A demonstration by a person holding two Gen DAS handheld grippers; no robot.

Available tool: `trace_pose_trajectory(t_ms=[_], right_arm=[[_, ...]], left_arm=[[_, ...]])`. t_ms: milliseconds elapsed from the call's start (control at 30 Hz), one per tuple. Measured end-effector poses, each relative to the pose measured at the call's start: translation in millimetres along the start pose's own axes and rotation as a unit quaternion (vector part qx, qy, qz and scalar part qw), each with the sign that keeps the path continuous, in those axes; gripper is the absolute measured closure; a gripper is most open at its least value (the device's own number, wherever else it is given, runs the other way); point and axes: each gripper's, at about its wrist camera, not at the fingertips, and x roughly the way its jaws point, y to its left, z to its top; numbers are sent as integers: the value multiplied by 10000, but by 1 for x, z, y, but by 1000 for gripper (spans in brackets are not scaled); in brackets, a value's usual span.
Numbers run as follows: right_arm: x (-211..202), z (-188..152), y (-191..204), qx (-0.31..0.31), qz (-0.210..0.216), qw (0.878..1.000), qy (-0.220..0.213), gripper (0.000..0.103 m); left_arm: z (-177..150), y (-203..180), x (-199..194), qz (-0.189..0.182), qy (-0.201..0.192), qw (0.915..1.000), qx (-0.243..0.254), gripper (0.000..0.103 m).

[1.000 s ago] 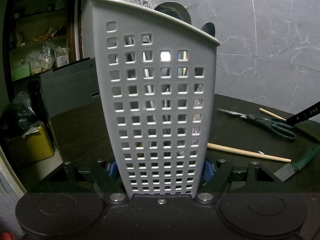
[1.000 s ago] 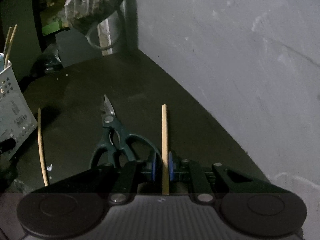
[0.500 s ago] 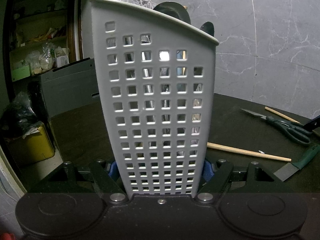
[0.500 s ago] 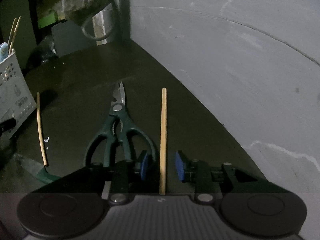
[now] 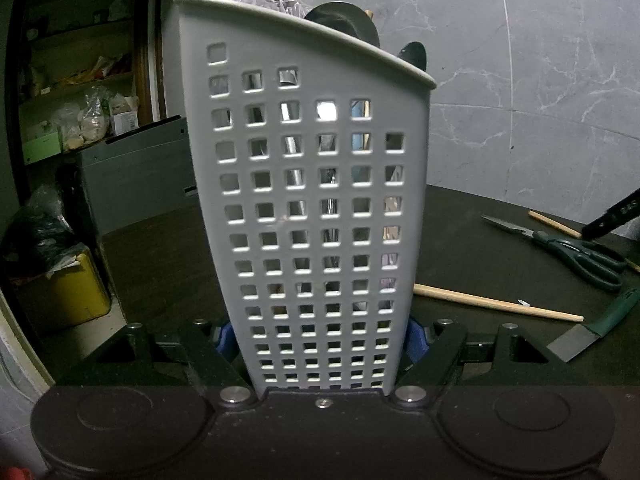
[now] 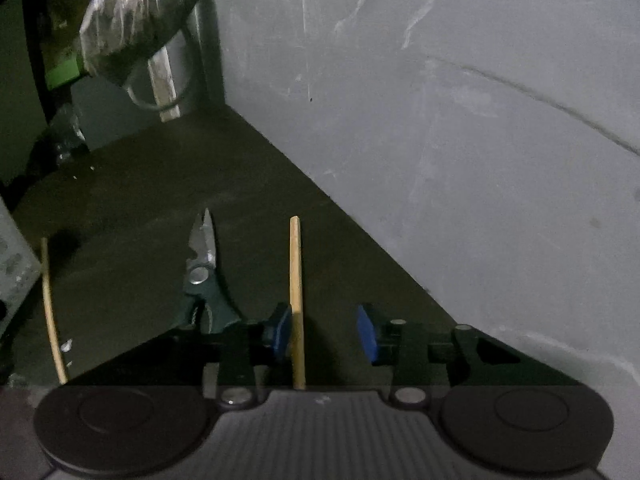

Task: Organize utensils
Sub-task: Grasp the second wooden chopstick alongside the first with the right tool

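My left gripper [image 5: 320, 338] is shut on the base of a white perforated utensil holder [image 5: 316, 208], which stands upright with utensils inside. In the right wrist view a wooden chopstick [image 6: 296, 280] lies on the dark table between the jaws of my right gripper [image 6: 324, 336]. The jaws stand apart; the stick is close beside the left pad and well clear of the right one. Green-handled scissors [image 6: 202, 280] lie just left of that chopstick. A second chopstick [image 6: 50, 312] lies further left, near the holder [image 6: 12, 264].
In the left wrist view, right of the holder, lie a chopstick [image 5: 496, 302], the scissors [image 5: 576, 256] and a green-handled knife [image 5: 588, 330]. A grey marble wall [image 6: 440, 120] bounds the table on the right. Shelves and a yellow bin [image 5: 68, 284] stand off to the left.
My right gripper's jaws have parted from the chopstick they were shut on, and the gripper has shifted a little sideways. The left gripper and holder have not moved.
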Motion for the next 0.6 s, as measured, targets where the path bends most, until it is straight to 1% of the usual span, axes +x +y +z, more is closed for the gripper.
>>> trace_pose_trajectory(t_ms=[33,100,167,200,367,433,467,533,600], right_arm=[[7,4,3,-66,27,9999,79,72],[13,7,8,-196,41,9997,169,74],[16,10,9,-291,56,9994,199,86],[17,12,8,-321,105,9992,199,96],[20,18,16,-605,46,9979,225,97],[12,22,19,-633,77,9979,60,97],[6,24,22,-618,161,9980,-25,97],[-7,29,35,-786,354,9961,-185,96],[-16,36,54,-955,777,9922,-180,96]], left_arm=[[0,0,0,0,-1,10000,1,26],[0,0,0,-4,1,10000,0,26],[0,0,0,-9,-1,10000,-7,26],[0,1,0,-12,-3,10000,-11,26],[0,1,0,-8,-3,10000,-10,26],[0,1,-1,-11,-12,10000,-26,26],[0,1,-1,-8,-9,10000,-28,26],[0,1,0,12,16,10000,-22,26],[1,1,0,21,16,10000,-28,26]])
